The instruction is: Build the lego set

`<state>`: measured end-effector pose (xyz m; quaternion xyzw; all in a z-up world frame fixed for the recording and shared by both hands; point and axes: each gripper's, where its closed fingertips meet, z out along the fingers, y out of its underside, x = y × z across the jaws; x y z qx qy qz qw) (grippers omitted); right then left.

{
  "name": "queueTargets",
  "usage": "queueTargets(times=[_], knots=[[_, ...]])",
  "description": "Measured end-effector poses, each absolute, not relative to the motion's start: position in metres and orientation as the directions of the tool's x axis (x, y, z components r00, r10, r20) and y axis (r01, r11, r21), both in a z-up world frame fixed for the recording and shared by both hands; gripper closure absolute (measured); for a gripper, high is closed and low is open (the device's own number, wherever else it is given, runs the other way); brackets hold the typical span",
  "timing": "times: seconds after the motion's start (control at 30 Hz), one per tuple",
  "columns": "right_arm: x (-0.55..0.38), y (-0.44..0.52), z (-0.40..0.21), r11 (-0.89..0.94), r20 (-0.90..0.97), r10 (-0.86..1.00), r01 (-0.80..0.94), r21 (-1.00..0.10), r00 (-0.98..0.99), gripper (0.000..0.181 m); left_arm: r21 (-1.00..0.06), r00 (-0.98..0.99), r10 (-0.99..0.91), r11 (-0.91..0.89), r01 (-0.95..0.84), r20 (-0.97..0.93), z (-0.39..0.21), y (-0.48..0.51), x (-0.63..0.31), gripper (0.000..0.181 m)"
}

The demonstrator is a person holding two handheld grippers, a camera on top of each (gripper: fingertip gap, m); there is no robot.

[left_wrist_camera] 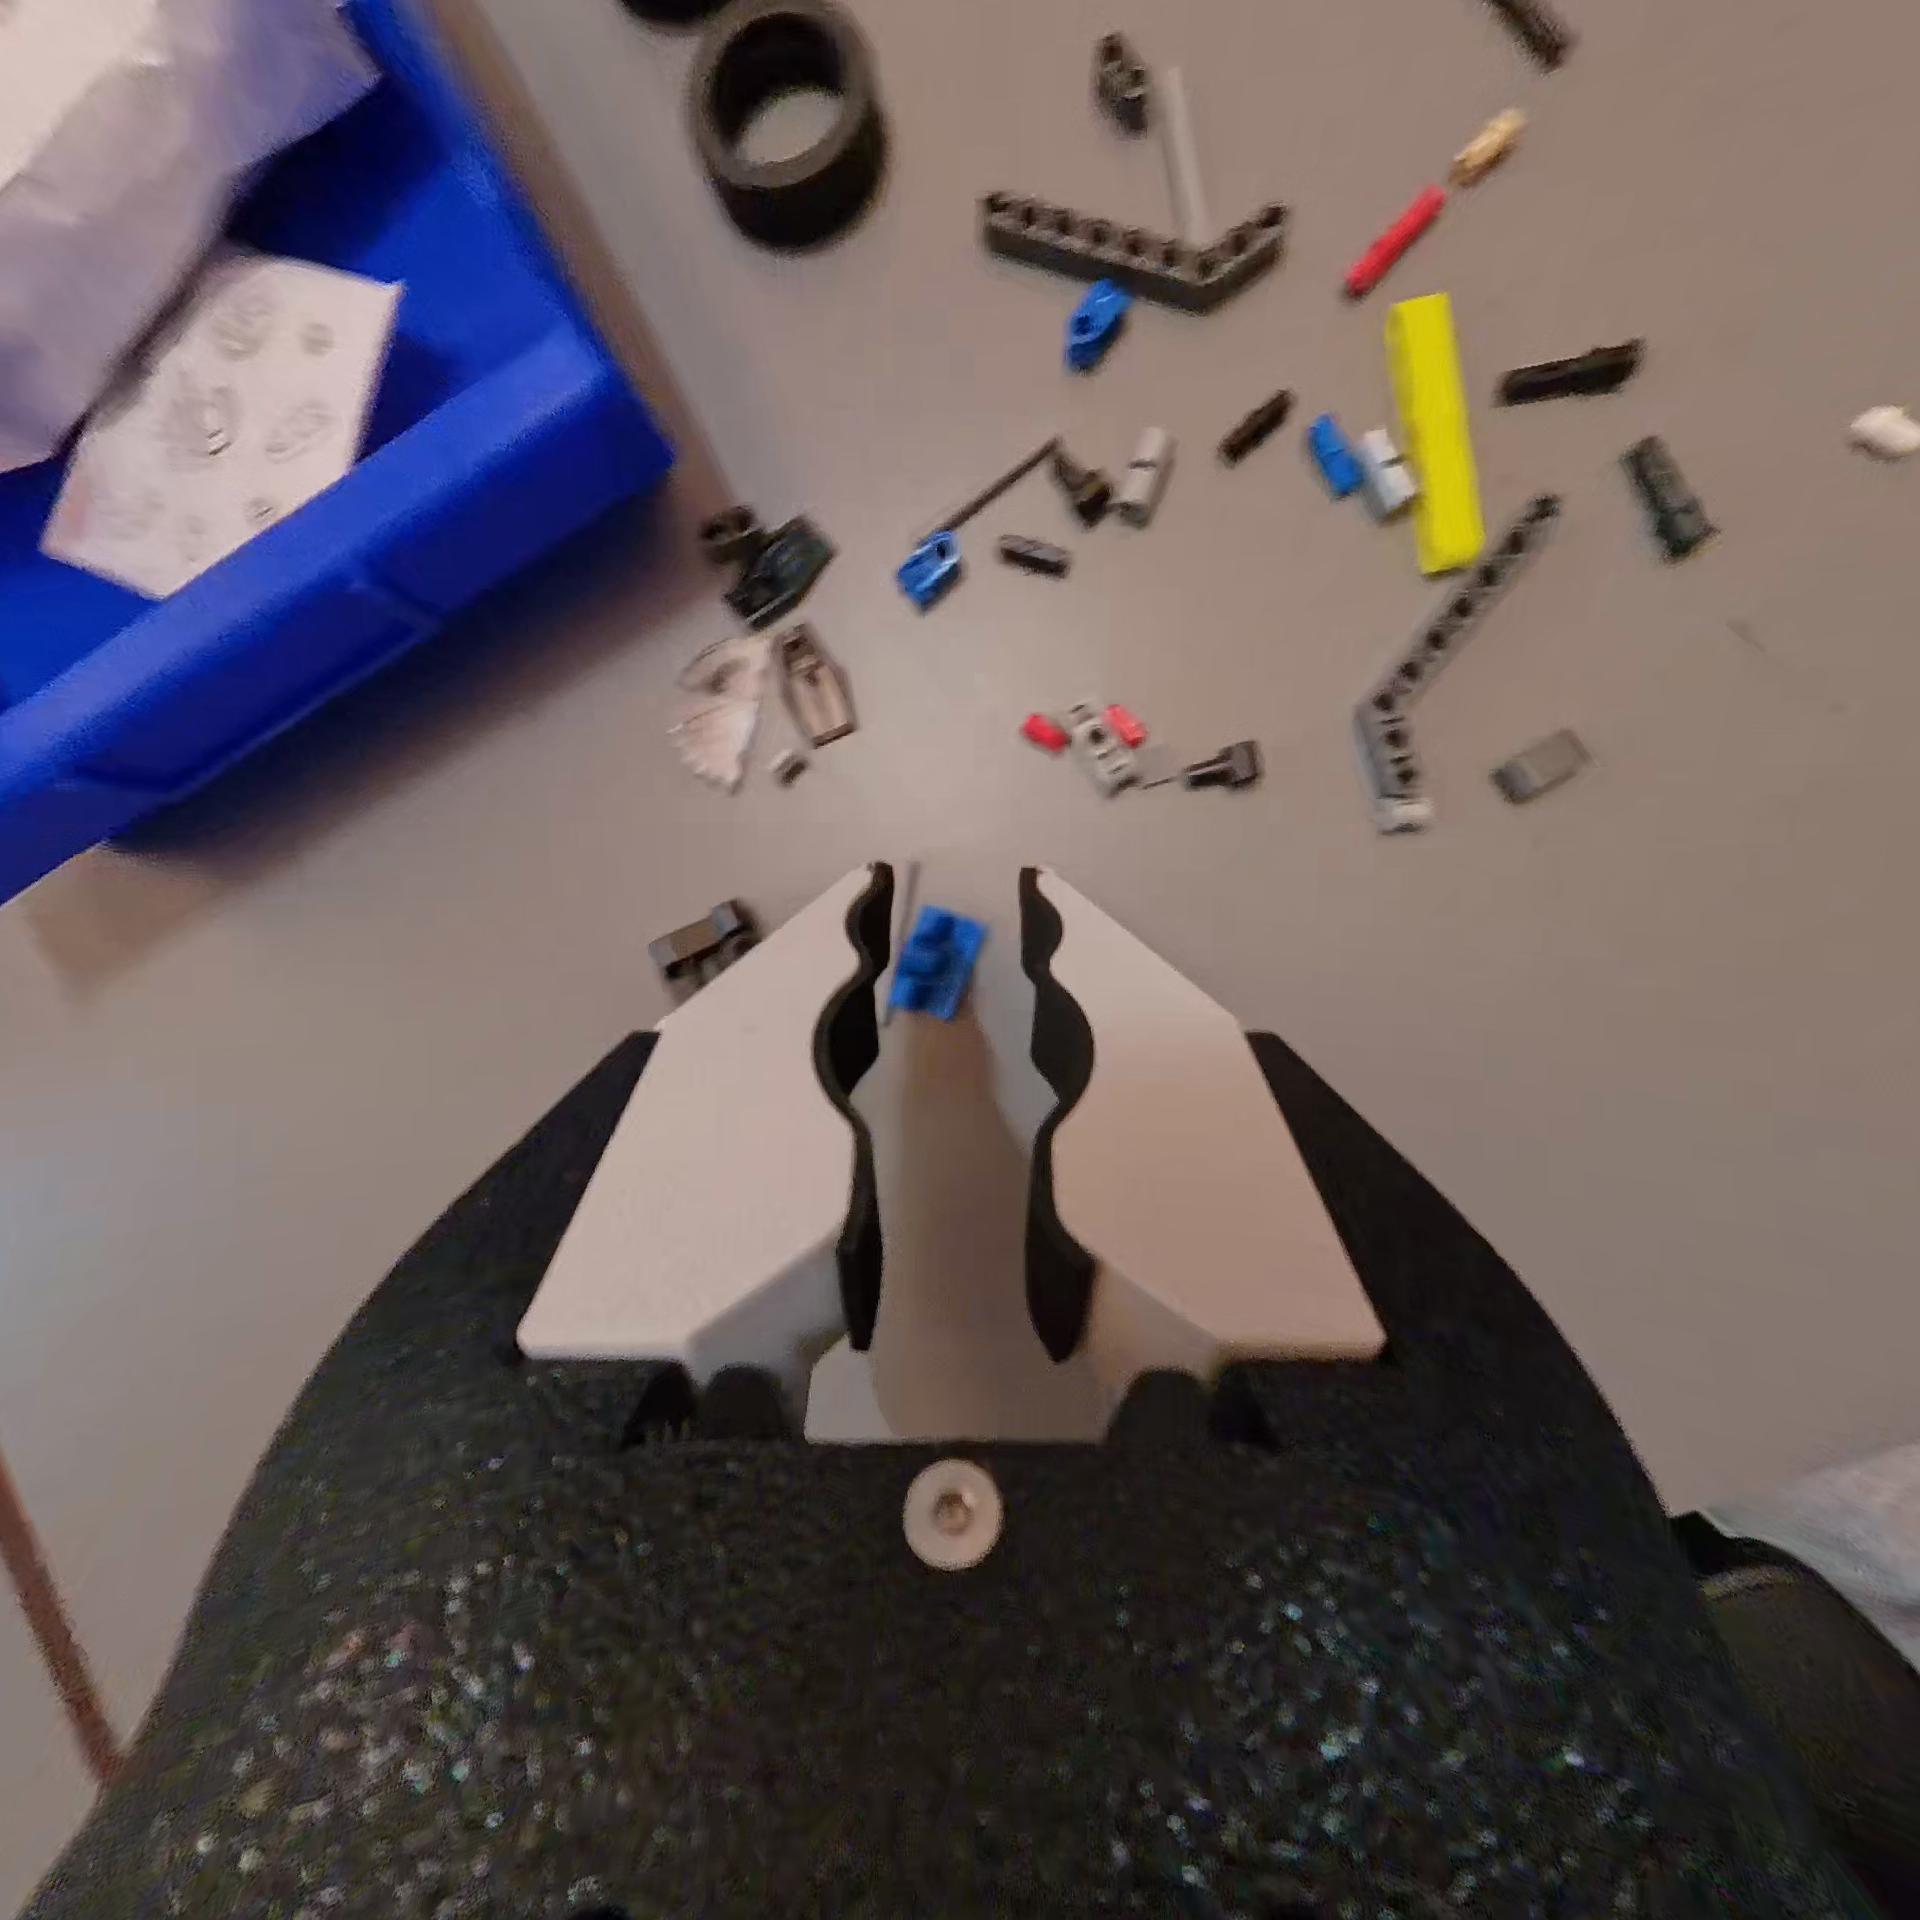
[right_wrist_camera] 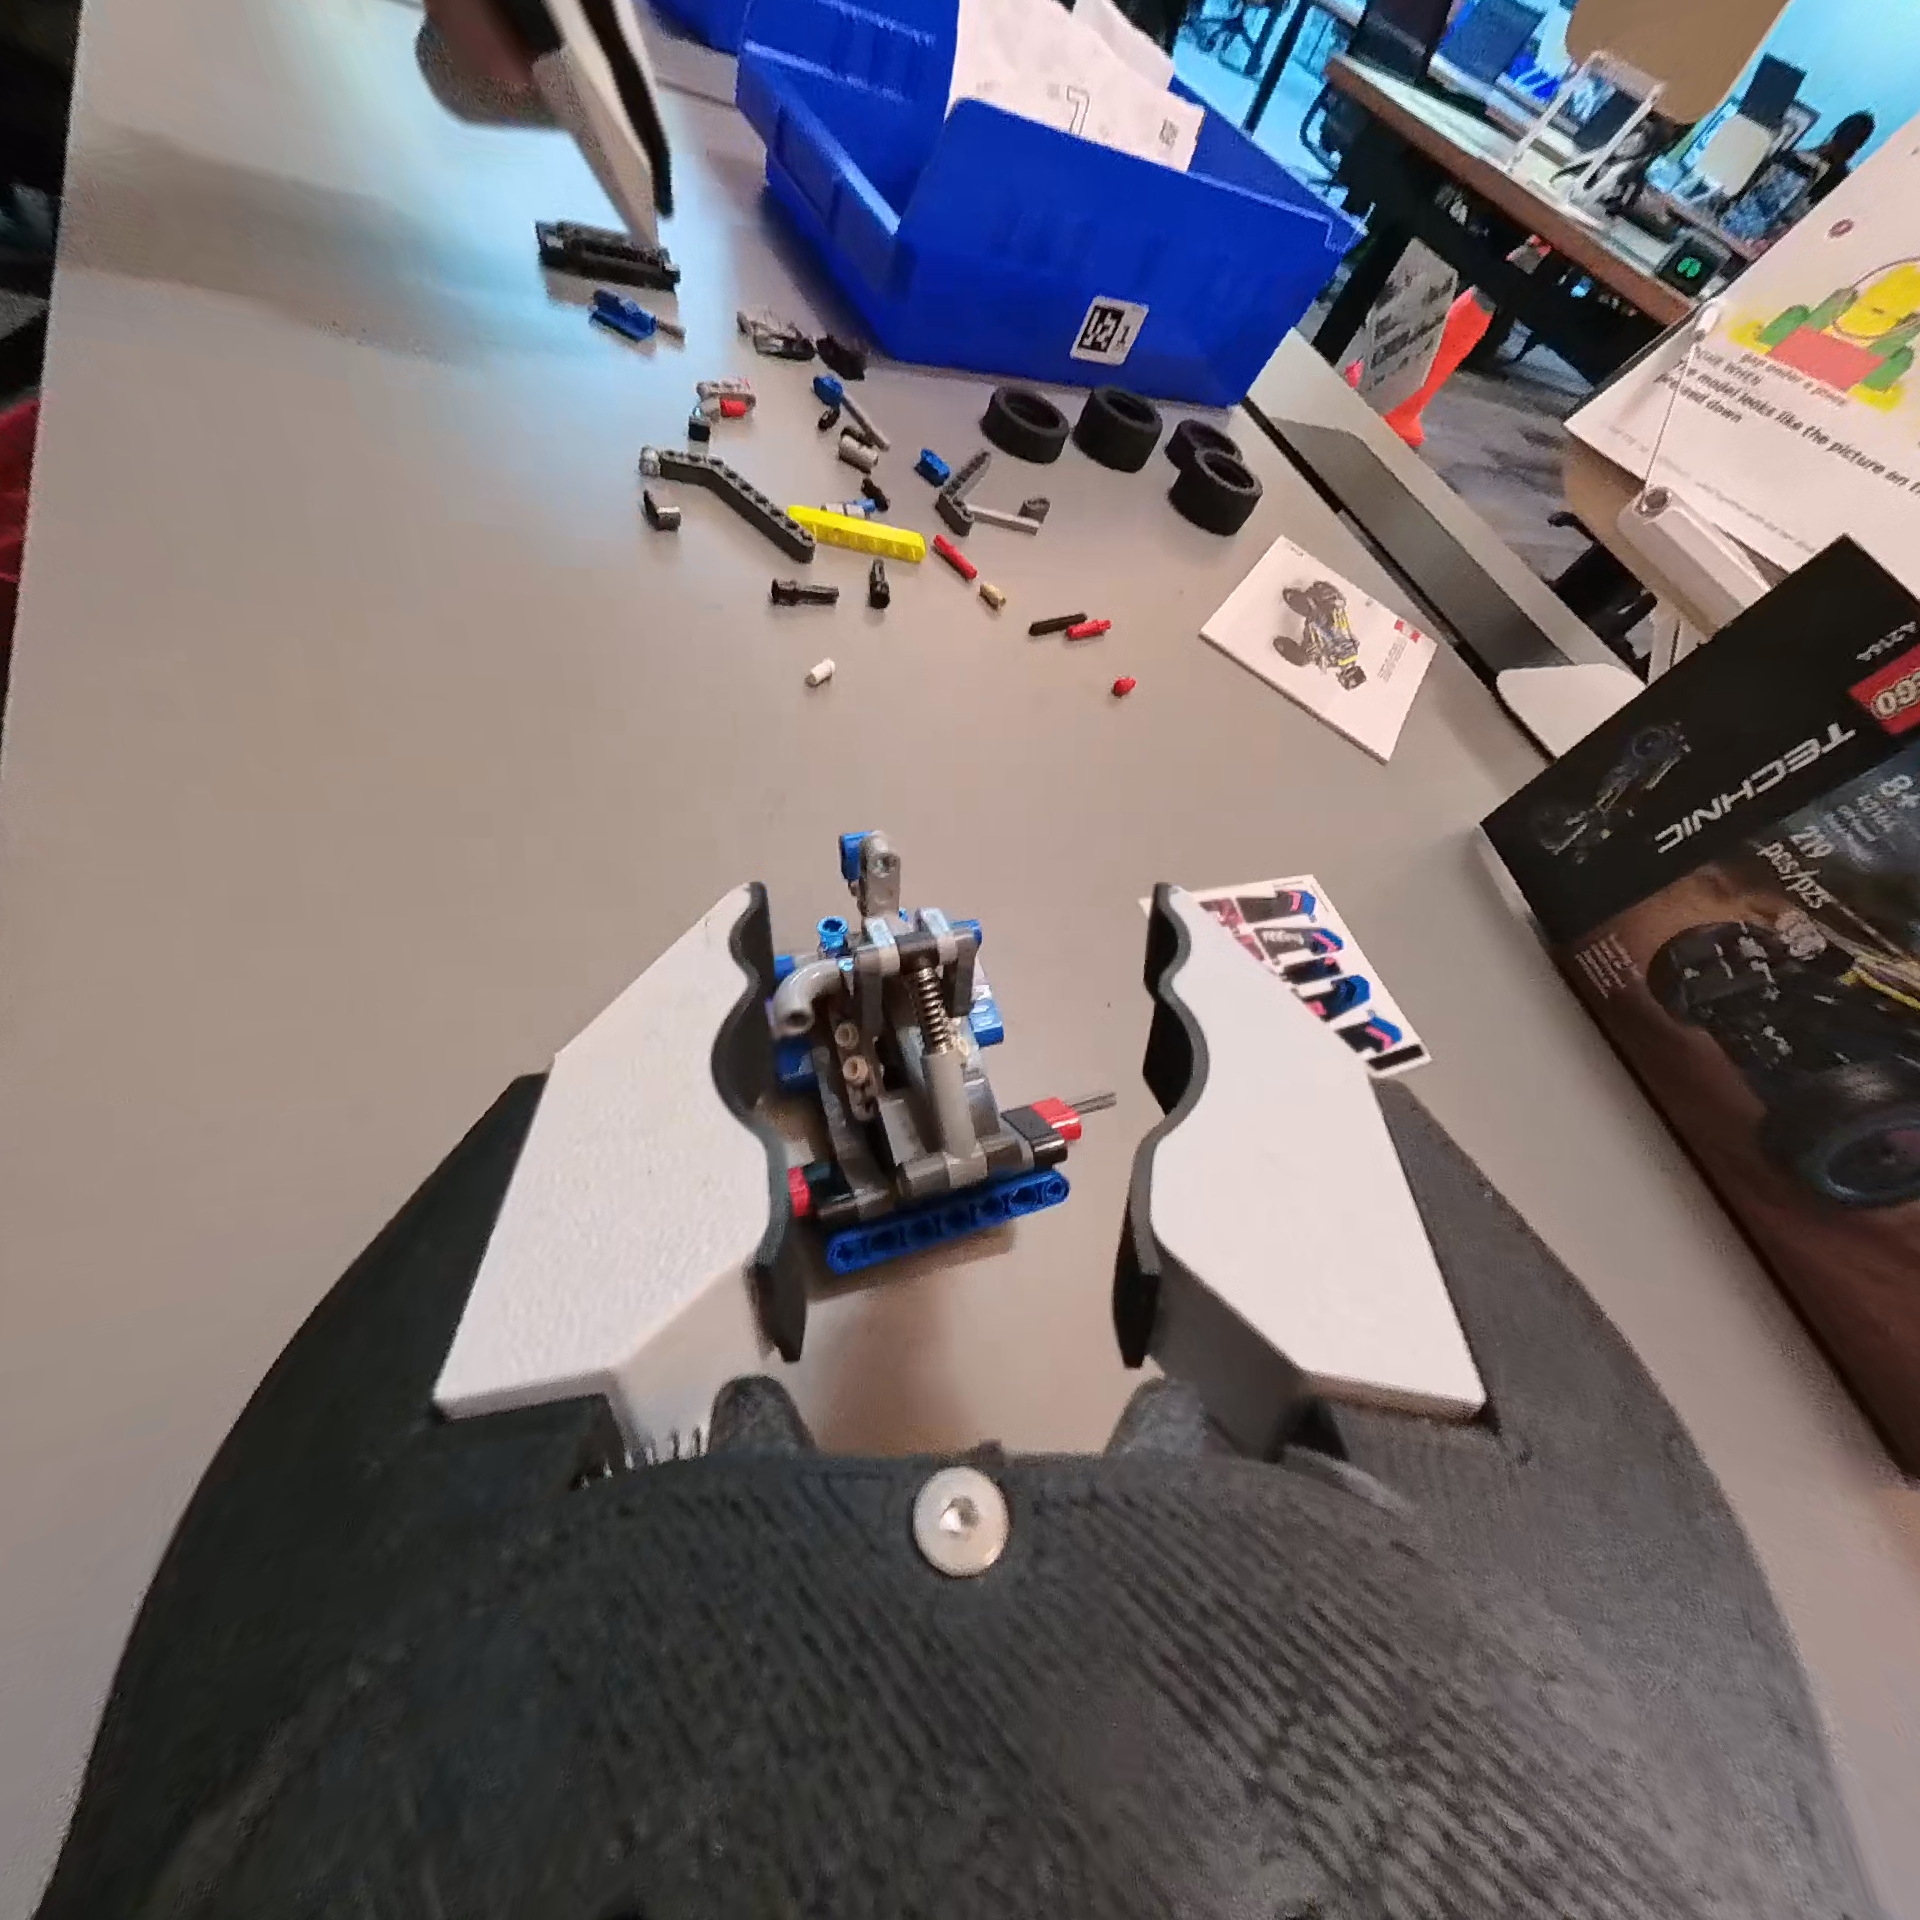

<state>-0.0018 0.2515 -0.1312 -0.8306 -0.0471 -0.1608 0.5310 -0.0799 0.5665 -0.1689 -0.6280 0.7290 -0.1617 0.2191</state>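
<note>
Both hand-held grippers hang over the grey table [right_wrist_camera: 312,831], fingers apart, gripping nothing.

The left hand-held gripper [left_wrist_camera: 954,883] has a small blue lego piece [left_wrist_camera: 935,961] on the table between its parted tips. The right hand-held gripper [right_wrist_camera: 956,904] brackets the half-built blue and grey lego model [right_wrist_camera: 904,1070]; its left pad is just beside the model, its right pad apart from it. Loose lego parts [right_wrist_camera: 831,520] lie mid-table, four black tyres [right_wrist_camera: 1117,426] and a blue bin [right_wrist_camera: 1039,249] toward the far edge.
</note>
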Motion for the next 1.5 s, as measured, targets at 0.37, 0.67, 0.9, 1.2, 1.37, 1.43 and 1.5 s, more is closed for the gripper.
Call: queueTargets(times=[0.37,0.67,0.9,1.2,1.37,1.43,1.5], knots=[[0.006,0.270,-0.113,-0.345,0.337,-0.077,0.292,-0.892,0.938,0.113,-0.471,-0.332,-0.942,0.311,-0.826,-0.040,-0.191,0.475,-0.046,0.160],[0.010,0.278,-0.104,-0.307,0.342,-0.049,0.311,-0.899,0.938,0.114,-0.420,-0.287,-0.957,0.276,-0.865,-0.038,-0.204,0.469,-0.040,0.173],[0.021,0.274,-0.101,-0.289,0.314,-0.066,0.283,-0.914,0.947,0.114,-0.462,-0.261,-0.961,0.271,-0.845,-0.089,-0.197,0.470,-0.034,0.177],[0.025,0.269,-0.094,-0.238,0.259,-0.069,0.236,-0.942,0.964,0.119,-0.627,-0.302,-0.915,0.404,-0.666,-0.268,-0.129,0.440,-0.010,0.177],[0.017,0.272,-0.097,-0.242,0.249,-0.032,0.234,-0.941,0.968,0.120,-0.608,-0.468,-0.806,0.585,-0.537,-0.362,-0.128,0.386,0.020,0.177],[0.015,0.272,-0.099,-0.255,0.269,-0.018,0.255,-0.933,0.963,0.121,-0.572,-0.521,-0.760,0.642,-0.511,-0.388,-0.139,0.375,0.035,0.177],[0.020,0.269,-0.099,-0.260,0.280,-0.039,0.261,-0.930,0.959,0.123,-0.527,-0.567,-0.722,0.684,-0.504,-0.396,-0.151,0.368,0.048,0.177]])
